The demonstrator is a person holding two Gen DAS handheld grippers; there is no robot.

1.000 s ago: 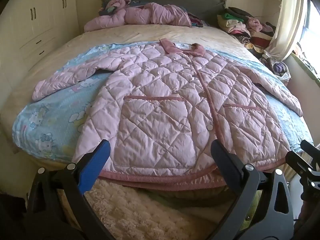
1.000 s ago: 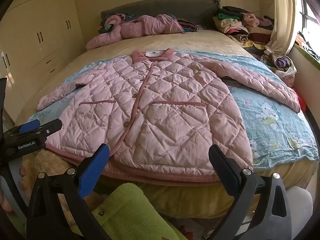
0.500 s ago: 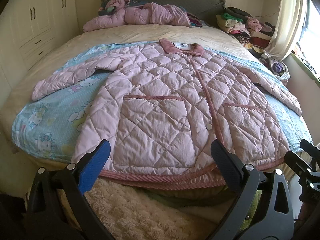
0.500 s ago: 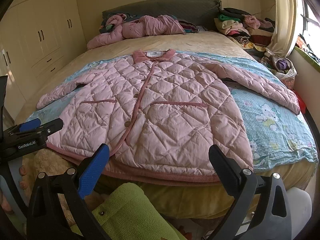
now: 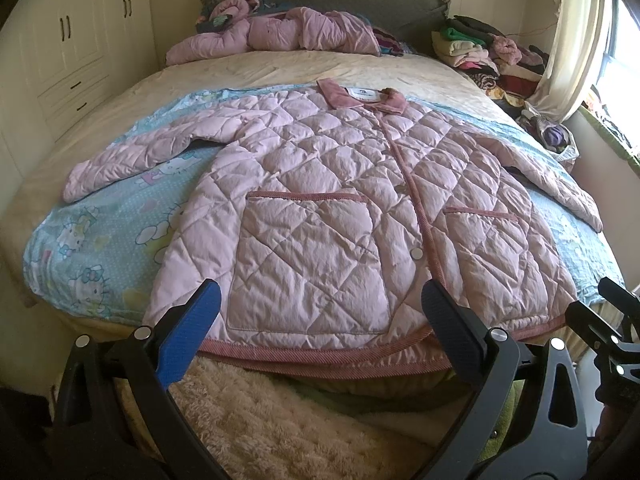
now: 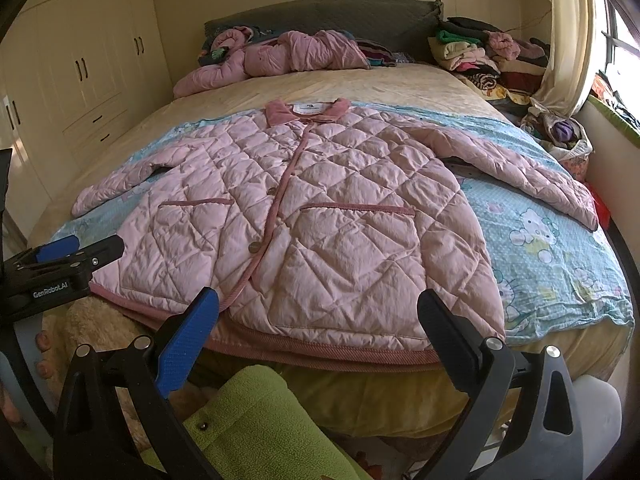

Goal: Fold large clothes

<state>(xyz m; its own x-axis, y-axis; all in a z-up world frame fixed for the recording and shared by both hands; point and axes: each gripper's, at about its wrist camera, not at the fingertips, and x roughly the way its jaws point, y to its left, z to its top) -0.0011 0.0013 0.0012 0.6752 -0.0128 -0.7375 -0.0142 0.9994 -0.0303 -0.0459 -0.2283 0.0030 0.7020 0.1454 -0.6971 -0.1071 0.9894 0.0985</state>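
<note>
A pink quilted jacket [image 5: 320,208] lies flat and face up on the bed, collar far, hem hanging over the near edge, both sleeves spread out; it also shows in the right wrist view [image 6: 304,220]. My left gripper [image 5: 320,316] is open and empty, hovering just short of the hem on the jacket's left half. My right gripper [image 6: 318,316] is open and empty, just short of the hem on the right half. The left gripper also shows at the left edge of the right wrist view [image 6: 60,264].
A light blue cartoon sheet [image 6: 540,240] lies under the jacket on the beige bed [image 5: 320,68]. A second pink jacket [image 5: 280,32] lies by the headboard. Piled clothes [image 6: 480,56] sit at the far right. Wardrobes [image 6: 80,72] stand on the left. A fluffy rug [image 5: 260,412] and a green cloth [image 6: 260,424] lie below.
Both grippers have held almost still, staying open near the hem. The views shifted only slightly.
</note>
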